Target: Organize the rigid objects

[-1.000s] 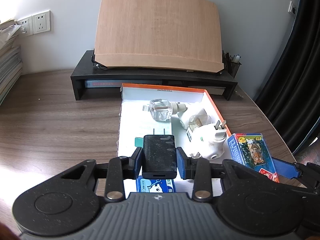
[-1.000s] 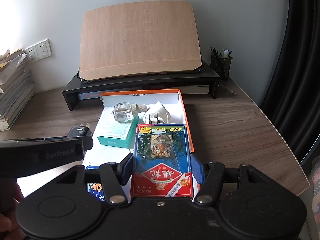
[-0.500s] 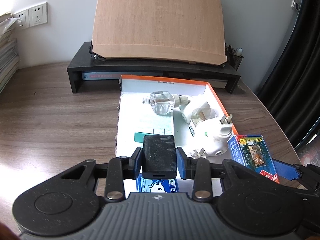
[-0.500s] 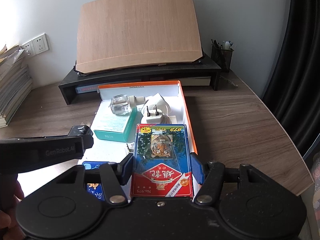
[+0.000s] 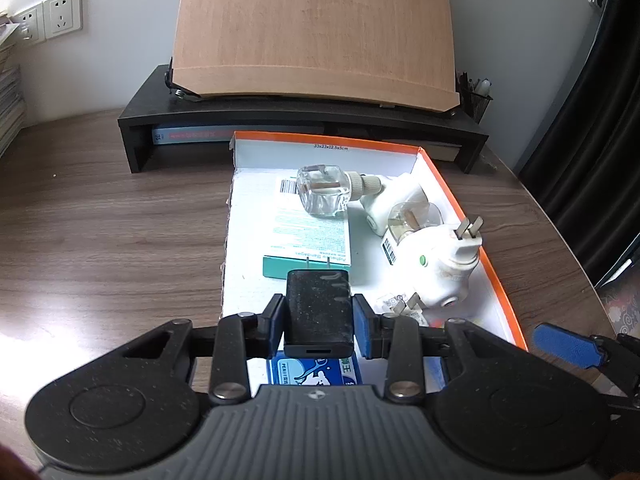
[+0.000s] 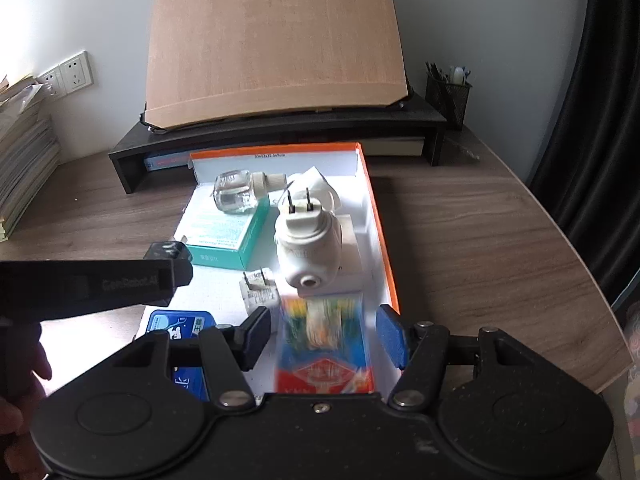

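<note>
My left gripper (image 5: 319, 314) is shut on a black charger plug (image 5: 319, 308), held over the near end of the orange-rimmed white box (image 5: 490, 268). My right gripper (image 6: 322, 334) is open over the box's (image 6: 378, 220) near right corner. The tiger-print card pack (image 6: 326, 346) is blurred between its parted fingers, apart from the pads. In the box lie a teal carton (image 5: 308, 232), a clear glass bottle (image 5: 322, 196), white plug-in devices (image 5: 434, 260), a small white adapter (image 6: 258, 288) and a blue tin (image 6: 176, 324).
A black monitor riser (image 5: 300, 120) carrying a tilted wooden board (image 5: 316, 32) stands behind the box. A mesh pen holder (image 6: 448, 96) is at the back right. Stacked papers (image 6: 24, 148) are at the left. The desk edge curves at the right.
My right gripper opened and let go of the card pack, which is dropping into the box. Both grippers moved forward over the box. The left one still holds the charger.
</note>
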The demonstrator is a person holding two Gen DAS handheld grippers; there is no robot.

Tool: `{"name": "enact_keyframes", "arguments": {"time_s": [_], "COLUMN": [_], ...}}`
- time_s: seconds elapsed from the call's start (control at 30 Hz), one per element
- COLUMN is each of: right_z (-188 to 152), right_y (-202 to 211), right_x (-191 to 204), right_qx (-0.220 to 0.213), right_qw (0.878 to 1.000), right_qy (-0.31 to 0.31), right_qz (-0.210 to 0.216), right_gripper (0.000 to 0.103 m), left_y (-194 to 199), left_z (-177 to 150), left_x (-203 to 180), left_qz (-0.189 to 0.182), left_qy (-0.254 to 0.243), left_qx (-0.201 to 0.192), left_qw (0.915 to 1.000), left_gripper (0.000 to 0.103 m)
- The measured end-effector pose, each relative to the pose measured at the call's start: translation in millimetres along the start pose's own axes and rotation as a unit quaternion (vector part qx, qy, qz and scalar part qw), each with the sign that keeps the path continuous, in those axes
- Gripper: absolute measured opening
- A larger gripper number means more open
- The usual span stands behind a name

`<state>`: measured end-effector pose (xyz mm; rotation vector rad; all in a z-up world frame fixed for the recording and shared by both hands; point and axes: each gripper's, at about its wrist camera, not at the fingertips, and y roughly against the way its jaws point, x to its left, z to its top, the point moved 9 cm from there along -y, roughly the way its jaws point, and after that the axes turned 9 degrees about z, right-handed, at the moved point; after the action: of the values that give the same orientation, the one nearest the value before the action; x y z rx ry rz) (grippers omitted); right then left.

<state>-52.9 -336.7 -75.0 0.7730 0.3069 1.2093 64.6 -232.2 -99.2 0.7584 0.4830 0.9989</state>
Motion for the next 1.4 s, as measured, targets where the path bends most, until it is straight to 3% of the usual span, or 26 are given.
{"name": "enact_keyframes", "arguments": {"time_s": [0.3, 0.4, 0.53, 0.83, 1.1, 1.4], "right_z": [2, 3, 5, 7, -1, -14], "right_y": [11, 17, 25, 45, 60, 62], "right_x": [-8, -10, -8, -7, -11, -14], "right_qx": [-0.015, -0.025, -0.035, -0.05, -0.042, -0.023], "right_qw": [1.0, 1.0, 0.999, 0.999, 0.999, 1.0], "right_qy": [-0.005, -0.007, -0.003, -0.007, -0.019, -0.02], "right_qz": [-0.012, -0.015, -0.018, -0.014, -0.008, -0.004], "right_gripper": [0.071, 0.071, 0.072, 0.077, 0.079, 0.081], "left_y": [-13, -11, -3, 34, 63, 72], "left_z": [3, 8, 7, 3, -10, -17], "left_x": [-10, -15, -15, 0, 3, -3], "left_qz": [-0.029, -0.046, -0.048, -0.009, 0.016, 0.038], "left_qy": [-0.006, -0.005, -0.008, 0.002, 0.013, 0.003], "left_qx": [0.008, 0.001, 0.0, -0.002, 0.003, -0.014], "left_qw": [0.9995, 0.9989, 0.9988, 1.0, 0.9998, 0.9992], "left_gripper": [0.036, 0.045, 0.05, 0.092, 0.103, 0.103]}}
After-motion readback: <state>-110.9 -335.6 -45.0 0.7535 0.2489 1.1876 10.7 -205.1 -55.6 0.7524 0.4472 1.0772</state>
